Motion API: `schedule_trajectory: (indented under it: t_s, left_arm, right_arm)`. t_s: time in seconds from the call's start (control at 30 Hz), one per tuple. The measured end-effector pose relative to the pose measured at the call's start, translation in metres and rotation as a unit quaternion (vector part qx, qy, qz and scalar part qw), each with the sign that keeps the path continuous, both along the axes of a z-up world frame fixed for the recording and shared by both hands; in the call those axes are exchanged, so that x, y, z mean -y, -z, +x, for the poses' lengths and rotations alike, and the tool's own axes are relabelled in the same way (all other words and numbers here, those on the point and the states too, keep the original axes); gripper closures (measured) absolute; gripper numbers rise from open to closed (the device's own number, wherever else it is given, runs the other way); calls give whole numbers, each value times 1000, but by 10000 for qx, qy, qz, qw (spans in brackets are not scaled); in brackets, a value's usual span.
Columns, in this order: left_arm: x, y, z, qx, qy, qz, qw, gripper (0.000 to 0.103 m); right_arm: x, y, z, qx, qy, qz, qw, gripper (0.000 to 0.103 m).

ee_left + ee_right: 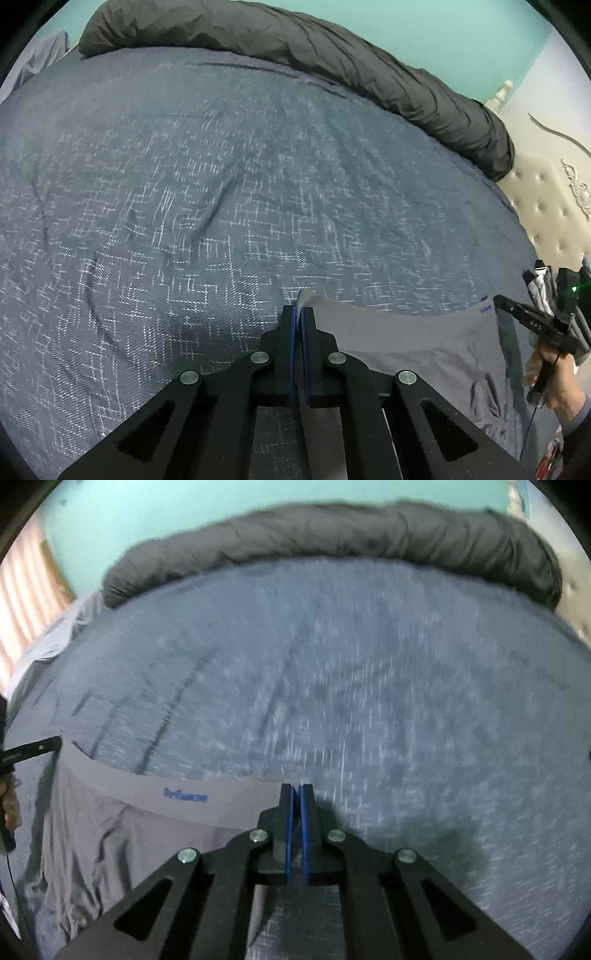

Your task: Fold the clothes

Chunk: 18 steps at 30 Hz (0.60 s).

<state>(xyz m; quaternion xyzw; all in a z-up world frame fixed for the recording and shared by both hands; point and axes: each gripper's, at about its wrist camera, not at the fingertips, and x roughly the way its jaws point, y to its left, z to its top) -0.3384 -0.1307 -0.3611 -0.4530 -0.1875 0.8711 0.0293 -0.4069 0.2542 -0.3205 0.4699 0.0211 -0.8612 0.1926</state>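
Both grippers clamped on underwear waistband corners, garment flat on bed.
Left gripper [300,314] pinches left corner, right gripper [296,794] right corner of underwear [147,823]; best kept taut and level over bedspread [221,184] when folding.

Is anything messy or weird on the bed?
A bit messy, nothing broken. The grey underwear is wrinkled below its waistband, not flat yet. A dark blanket sits bunched in a long roll along the far edge of the bed. Each hand-held gripper, left and right, pinches a waistband corner.
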Motion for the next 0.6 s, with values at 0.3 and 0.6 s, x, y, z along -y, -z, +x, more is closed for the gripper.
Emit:
schedule_trajectory:
  t_s: [0.3, 0.6]
  left_arm:
    - [20, 4, 22, 52, -215, 179, 9996, 85]
    - [5, 12, 17, 117, 117, 312, 9994, 72]
  right_arm:
    - [-38, 4, 1, 9, 280, -575, 9980, 76]
    - [-21, 14, 3, 273, 3, -930, 9953, 68]
